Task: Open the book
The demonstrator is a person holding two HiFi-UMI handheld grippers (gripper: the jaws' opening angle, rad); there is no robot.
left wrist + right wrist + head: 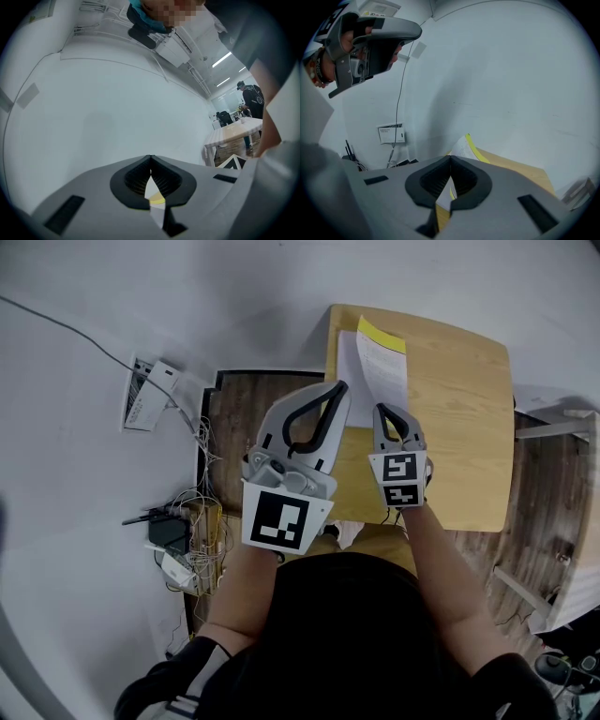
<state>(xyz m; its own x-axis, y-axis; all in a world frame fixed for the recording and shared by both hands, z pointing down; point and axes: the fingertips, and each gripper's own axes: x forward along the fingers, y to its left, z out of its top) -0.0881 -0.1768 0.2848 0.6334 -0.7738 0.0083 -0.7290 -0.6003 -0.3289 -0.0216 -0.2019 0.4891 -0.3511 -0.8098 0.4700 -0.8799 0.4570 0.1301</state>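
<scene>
- Left gripper (336, 388): jaws pressed together, empty, the book (361, 367) near its tips at 1 o'clock.
- Book: it lies on the table's (459, 409) far-left corner, white page up, yellow far edge.
- Right gripper (392, 414): jaws pressed together, empty, book at 11 o'clock.
- Likely still approaching: next, slip a tip under the cover's edge.

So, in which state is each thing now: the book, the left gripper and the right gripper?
book: lies on the table, one leaf with a yellow edge tilted up, not flat.
left gripper: fingers shut, nothing between them.
right gripper: fingers shut, close to the raised leaf; I cannot tell whether they pinch it.
</scene>
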